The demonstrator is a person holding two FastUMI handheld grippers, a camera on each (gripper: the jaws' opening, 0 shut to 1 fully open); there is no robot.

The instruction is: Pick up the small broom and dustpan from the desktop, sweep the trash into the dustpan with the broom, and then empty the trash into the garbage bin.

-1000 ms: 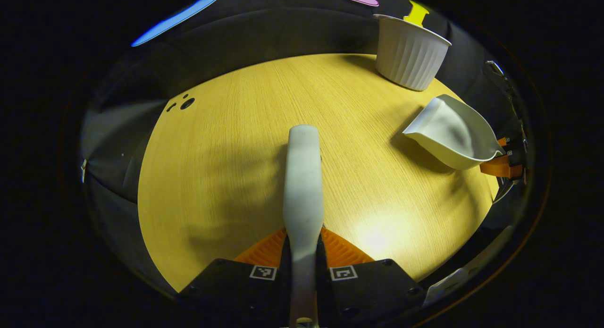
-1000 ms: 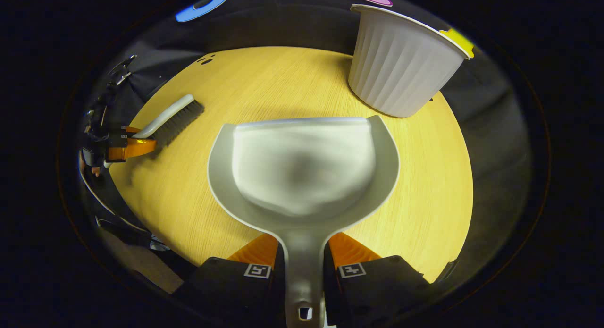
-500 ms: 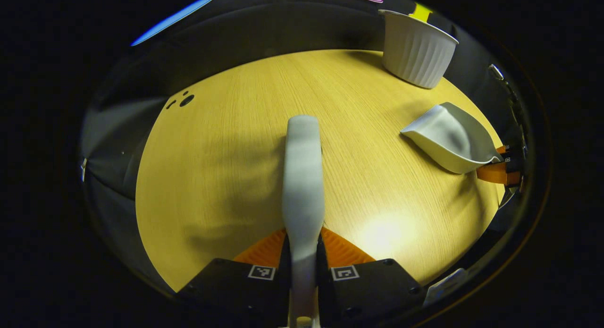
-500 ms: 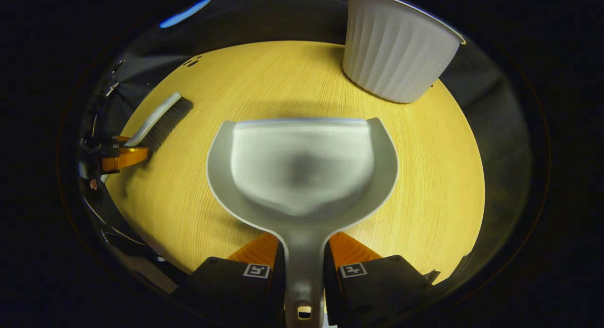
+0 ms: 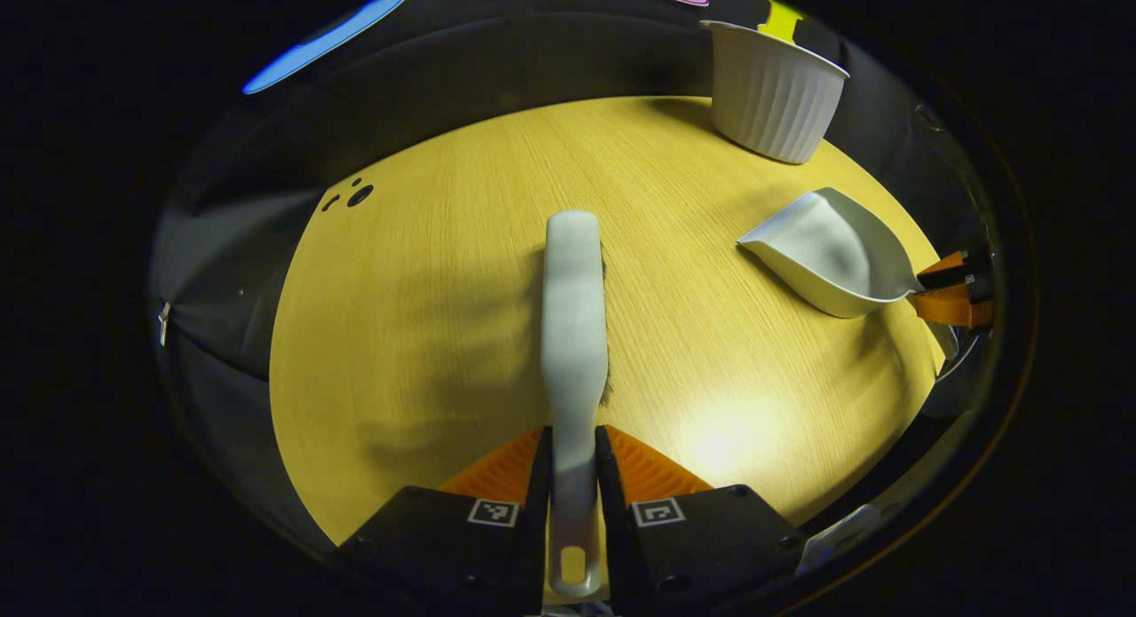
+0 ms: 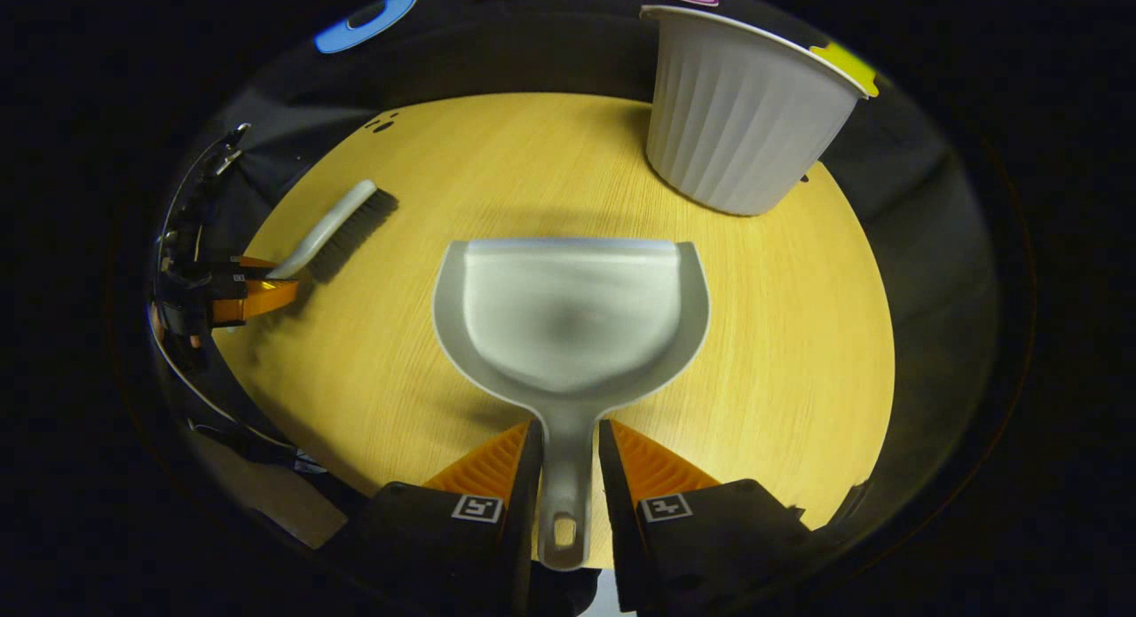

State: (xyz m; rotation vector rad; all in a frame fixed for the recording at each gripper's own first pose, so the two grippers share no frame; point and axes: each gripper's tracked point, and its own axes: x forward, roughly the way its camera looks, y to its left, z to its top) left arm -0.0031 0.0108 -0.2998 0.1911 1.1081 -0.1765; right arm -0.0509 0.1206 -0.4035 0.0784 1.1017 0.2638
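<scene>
The small white broom (image 5: 573, 306) lies on the yellow desktop (image 5: 426, 333), its handle running back between the fingers of my left gripper (image 5: 572, 435). The jaws stand slightly apart with thin gaps beside the handle, so that gripper is open. The grey dustpan (image 6: 568, 315) rests flat on the desktop (image 6: 799, 351), its handle end lying loose between the parted fingers of my open right gripper (image 6: 568, 426). The right gripper view has the broom (image 6: 342, 231) at far left with the left gripper (image 6: 244, 288) behind it. The dustpan (image 5: 830, 257) and right gripper (image 5: 950, 287) sit at the right of the left gripper view.
A white ribbed garbage bin (image 6: 737, 111) stands upright at the desk's far right edge, just beyond the dustpan, and the same bin (image 5: 772, 89) appears at the upper right of the left gripper view. Small dark holes (image 5: 358, 193) mark the far left of the desktop.
Both tools came down onto the desktop. Both grippers' jaws parted and drew back, so each handle end now lies in sight between the fingers.
</scene>
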